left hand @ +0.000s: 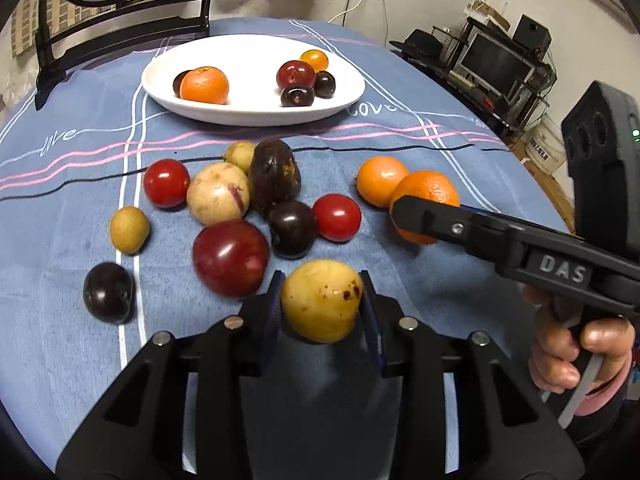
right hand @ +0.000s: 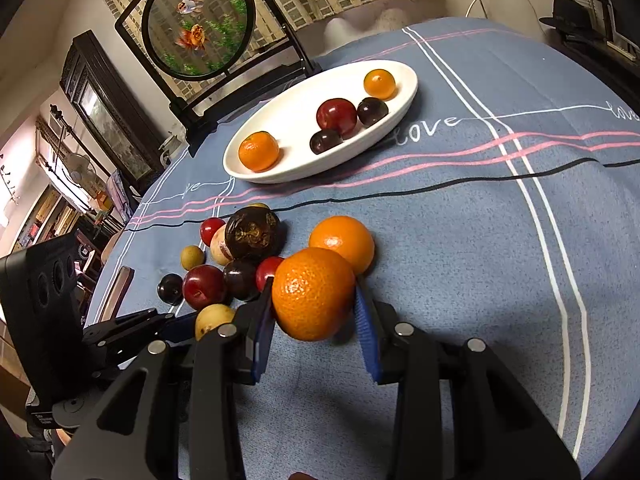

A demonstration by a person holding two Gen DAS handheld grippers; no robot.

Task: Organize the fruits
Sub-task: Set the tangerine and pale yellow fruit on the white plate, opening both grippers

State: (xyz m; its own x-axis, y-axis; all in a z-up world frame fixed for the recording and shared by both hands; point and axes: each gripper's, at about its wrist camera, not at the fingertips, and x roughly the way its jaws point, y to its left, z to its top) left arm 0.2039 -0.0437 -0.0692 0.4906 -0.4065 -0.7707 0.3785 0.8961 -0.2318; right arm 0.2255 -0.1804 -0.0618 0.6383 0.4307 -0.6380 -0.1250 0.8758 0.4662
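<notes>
Left hand-held gripper (left hand: 322,300) is clamped on a yellow spotted fruit (left hand: 322,300), both blue pads (left hand: 274,312) pressed against its sides, fruit low over the counter (left hand: 440,292) at the near edge of the loose pile. Right hand-held gripper (right hand: 314,300) is closed on an orange (right hand: 314,294), pads on either side; in the left wrist view its black finger crosses in front of that orange (left hand: 426,200), with a hand (left hand: 576,352) squeezing the trigger at the right edge.

A second orange (right hand: 342,242) touches the held one, just behind it.

Loose pile on the blue cloth, left of the oranges: large red plum (left hand: 230,258), dark plum (left hand: 292,228), two red tomatoes (left hand: 336,216) and (left hand: 166,182), pale yellowish round fruit (left hand: 218,192), wrinkled dark purple fruit (left hand: 276,174), small tan fruit (left hand: 130,228), another small tan one (left hand: 240,154) behind. One dark plum (left hand: 108,292) sits apart at the left.

Beyond the pile, white oval plate (left hand: 256,116) holds an orange (left hand: 204,85) with a dark fruit partly hidden behind it at one end; at the other end a red plum (left hand: 295,74), two dark plums (left hand: 297,96) and (left hand: 324,84), and a small orange (left hand: 314,60).

Round goldfish panel on a black stand (right hand: 200,24) stands behind the plate.
</notes>
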